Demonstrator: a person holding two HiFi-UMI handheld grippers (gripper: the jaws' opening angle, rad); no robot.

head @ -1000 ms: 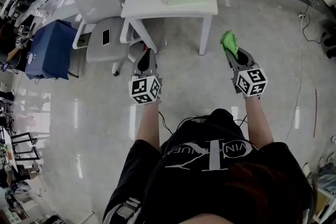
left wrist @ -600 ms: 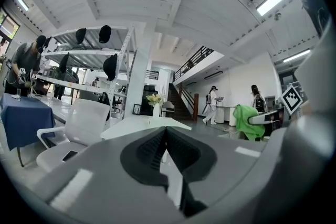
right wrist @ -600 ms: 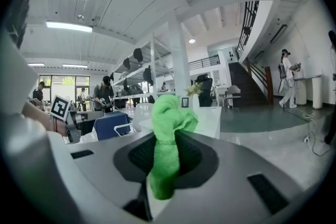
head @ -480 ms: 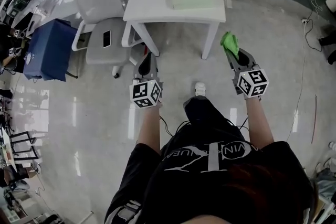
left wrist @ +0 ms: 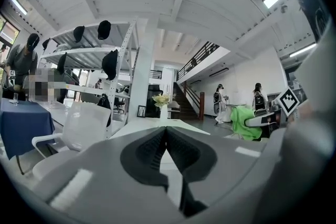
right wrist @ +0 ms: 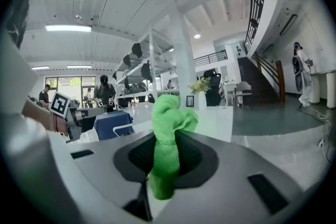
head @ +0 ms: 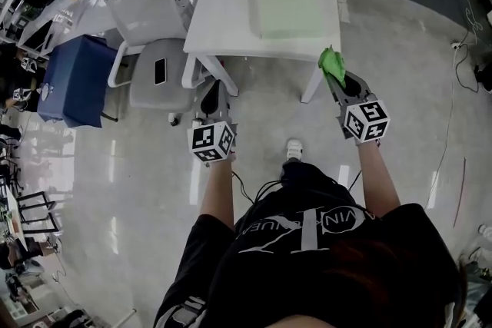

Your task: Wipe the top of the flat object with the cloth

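The person wears a black short-sleeved T-shirt (head: 307,265) with pale grey lettering (head: 304,223) printed across it and white stripes on the left sleeve (head: 181,309). Below it show dark trousers (head: 307,169) and one white shoe (head: 293,149). Thin dark cables (head: 240,184) run by the forearms toward the body. The left gripper (head: 216,85) and the right gripper (head: 336,78) have smooth grey shells with dark insides. Each carries a white cube with black square markers, one on the left (head: 211,144) and one on the right (head: 365,121). The left gripper view shows black ribbed pads (left wrist: 152,147) set in a rounded dark recess.
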